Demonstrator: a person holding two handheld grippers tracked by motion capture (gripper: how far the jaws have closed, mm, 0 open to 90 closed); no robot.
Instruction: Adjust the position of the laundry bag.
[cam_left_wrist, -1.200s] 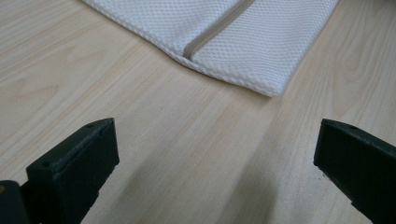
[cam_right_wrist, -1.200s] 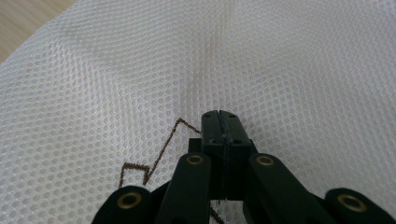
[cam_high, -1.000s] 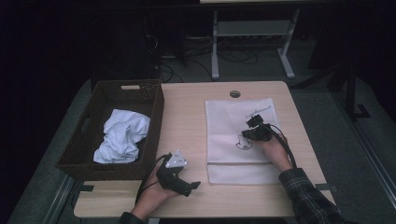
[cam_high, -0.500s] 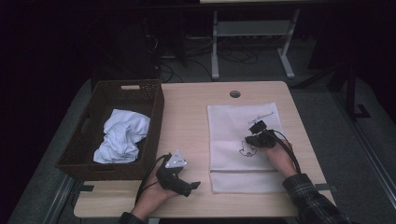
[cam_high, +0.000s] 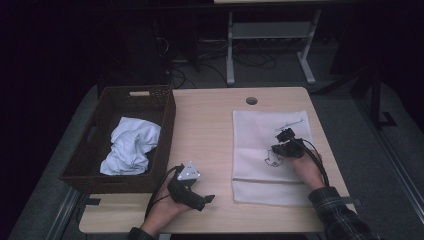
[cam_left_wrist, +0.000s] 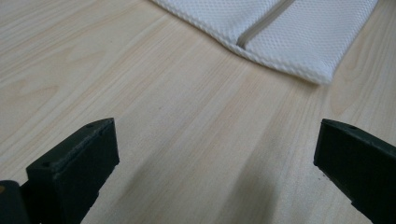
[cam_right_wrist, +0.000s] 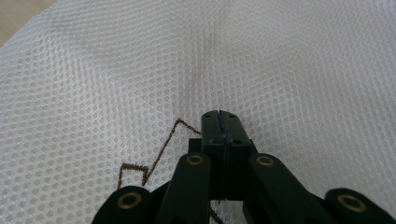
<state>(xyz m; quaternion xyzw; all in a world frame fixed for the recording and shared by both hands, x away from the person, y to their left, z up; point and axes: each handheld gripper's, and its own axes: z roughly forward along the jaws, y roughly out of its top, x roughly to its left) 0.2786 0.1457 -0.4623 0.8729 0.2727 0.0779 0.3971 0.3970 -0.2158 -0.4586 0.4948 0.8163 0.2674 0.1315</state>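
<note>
Pressing its jaws together, your right tool (cam_right_wrist: 219, 122) rests on the white mesh bag (cam_high: 260, 135), directly under its tips beside a brown stitched outline (cam_right_wrist: 154, 156). Your left tool (cam_high: 192, 192) sits spread on the bench (cam_left_wrist: 163, 93), the bag's corner lying ahead of it.

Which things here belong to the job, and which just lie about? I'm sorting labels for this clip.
In the job:
white mesh bag, flat on the table
right gripper, shut, on the bag
left gripper, open, beside it

Lying about:
wicker basket
crumpled white cloth inside it
</note>
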